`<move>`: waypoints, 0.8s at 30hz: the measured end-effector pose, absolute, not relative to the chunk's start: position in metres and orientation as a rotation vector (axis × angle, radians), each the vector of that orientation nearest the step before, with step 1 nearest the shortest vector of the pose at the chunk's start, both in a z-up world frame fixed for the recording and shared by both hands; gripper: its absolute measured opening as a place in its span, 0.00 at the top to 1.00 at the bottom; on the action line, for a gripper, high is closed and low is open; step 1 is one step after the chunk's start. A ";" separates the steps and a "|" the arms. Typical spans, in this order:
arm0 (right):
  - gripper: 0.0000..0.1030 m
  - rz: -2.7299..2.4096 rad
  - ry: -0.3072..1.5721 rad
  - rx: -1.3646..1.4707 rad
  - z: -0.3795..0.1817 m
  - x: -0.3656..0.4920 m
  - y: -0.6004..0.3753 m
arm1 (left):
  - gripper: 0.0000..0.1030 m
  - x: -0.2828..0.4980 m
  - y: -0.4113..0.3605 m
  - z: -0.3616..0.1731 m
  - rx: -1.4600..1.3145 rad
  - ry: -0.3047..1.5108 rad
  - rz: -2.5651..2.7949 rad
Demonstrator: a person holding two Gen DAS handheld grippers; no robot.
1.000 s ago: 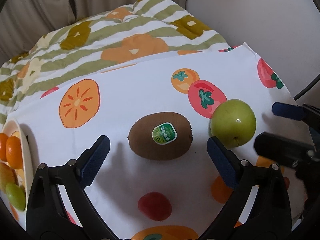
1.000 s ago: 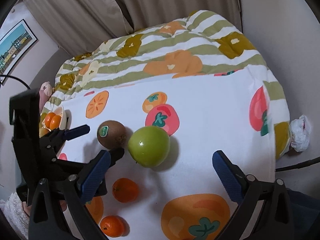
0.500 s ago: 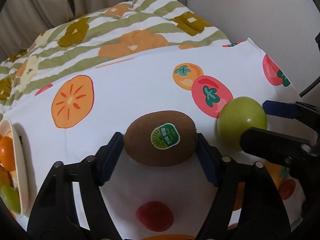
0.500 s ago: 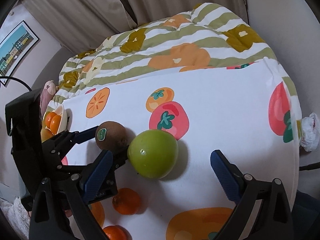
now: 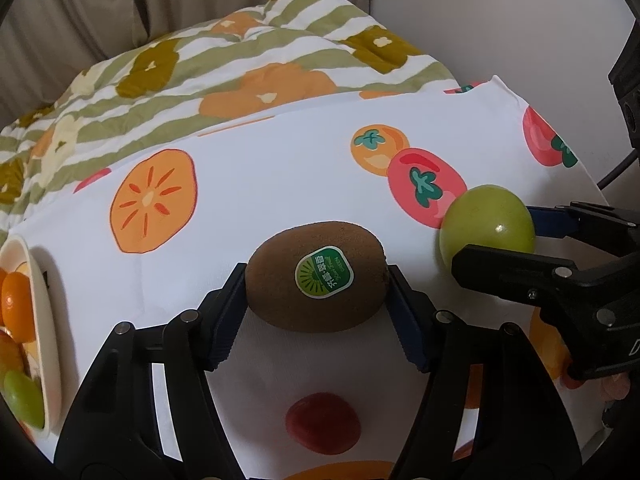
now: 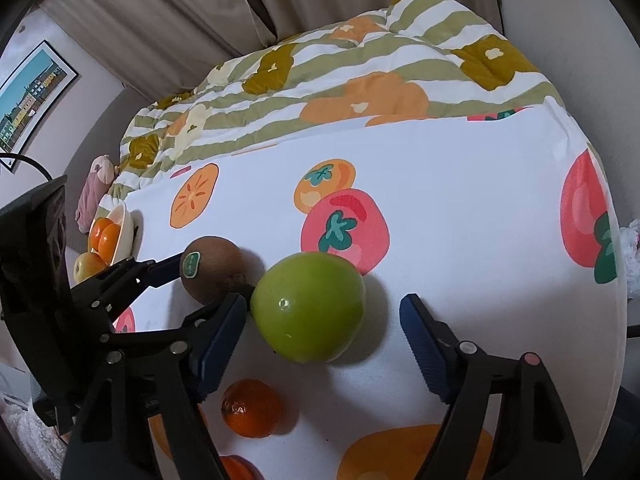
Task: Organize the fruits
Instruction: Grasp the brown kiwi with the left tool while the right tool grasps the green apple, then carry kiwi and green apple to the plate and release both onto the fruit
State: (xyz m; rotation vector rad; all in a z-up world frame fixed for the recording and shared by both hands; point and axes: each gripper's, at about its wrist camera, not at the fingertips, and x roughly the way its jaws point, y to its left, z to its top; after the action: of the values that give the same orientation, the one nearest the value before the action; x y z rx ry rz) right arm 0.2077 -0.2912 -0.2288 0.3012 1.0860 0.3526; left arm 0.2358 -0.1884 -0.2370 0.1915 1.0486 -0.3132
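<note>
Fruit-print cloth (image 6: 460, 208) w/ kiwi (image 5: 316, 276), apple (image 6: 308, 306), mandarin (image 6: 251, 408), bowl (image 6: 124, 224).

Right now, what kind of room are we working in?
Most likely a bedroom: a striped floral quilt lies bunched beyond the fruit-print cloth, curtains hang behind it, and a framed picture is on the wall.

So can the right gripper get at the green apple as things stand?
Probably yes. The right gripper, jaws just closing, straddles the green apple, with a gap on the right. The kiwi in the left gripper sits close beside it.
</note>
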 end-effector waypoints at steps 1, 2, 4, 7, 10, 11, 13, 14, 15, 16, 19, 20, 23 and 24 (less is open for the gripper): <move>0.28 0.354 1.086 0.299 -0.229 0.208 -0.290 | 0.31 0.235 -0.187 -0.237 0.191 1.049 -0.311; 0.30 0.356 1.085 0.297 -0.229 0.208 -0.290 | 0.31 0.235 -0.186 -0.237 0.191 1.049 -0.309; 0.34 0.357 1.088 0.292 -0.229 0.208 -0.287 | 0.32 0.234 -0.184 -0.237 0.191 1.048 -0.304; 0.43 0.357 1.091 0.269 -0.229 0.208 -0.283 | 0.32 0.233 -0.181 -0.236 0.187 1.044 -0.297; 0.49 0.351 1.090 0.240 -0.229 0.208 -0.279 | 0.32 0.233 -0.177 -0.234 0.180 1.039 -0.288; 0.49 0.346 1.085 0.235 -0.228 0.207 -0.278 | 0.32 0.232 -0.176 -0.233 0.179 1.038 -0.286; 0.49 0.348 1.076 0.236 -0.225 0.205 -0.277 | 0.32 0.231 -0.173 -0.230 0.176 1.032 -0.281; 0.49 0.350 1.073 0.238 -0.224 0.205 -0.277 | 0.32 0.230 -0.171 -0.228 0.174 1.029 -0.279; 0.49 0.351 1.067 0.237 -0.221 0.204 -0.276 | 0.32 0.230 -0.169 -0.225 0.170 1.025 -0.277; 0.49 0.352 1.061 0.235 -0.218 0.204 -0.276 | 0.32 0.229 -0.168 -0.223 0.167 1.022 -0.275; 0.49 0.360 1.041 0.226 -0.206 0.203 -0.271 | 0.32 0.226 -0.162 -0.214 0.155 1.008 -0.268; 0.49 0.364 1.033 0.220 -0.201 0.203 -0.268 | 0.32 0.225 -0.159 -0.209 0.148 1.001 -0.266; 0.49 0.375 1.009 0.201 -0.186 0.199 -0.260 | 0.32 0.220 -0.149 -0.196 0.136 0.977 -0.262; 0.49 0.378 1.000 0.193 -0.181 0.198 -0.256 | 0.32 0.218 -0.145 -0.191 0.133 0.970 -0.261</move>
State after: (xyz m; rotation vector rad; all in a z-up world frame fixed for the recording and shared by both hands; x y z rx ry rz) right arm 0.1982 -0.2559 -0.1807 0.1926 1.0003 0.3781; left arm 0.2183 -0.1455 -0.1912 0.1333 0.9698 -0.2606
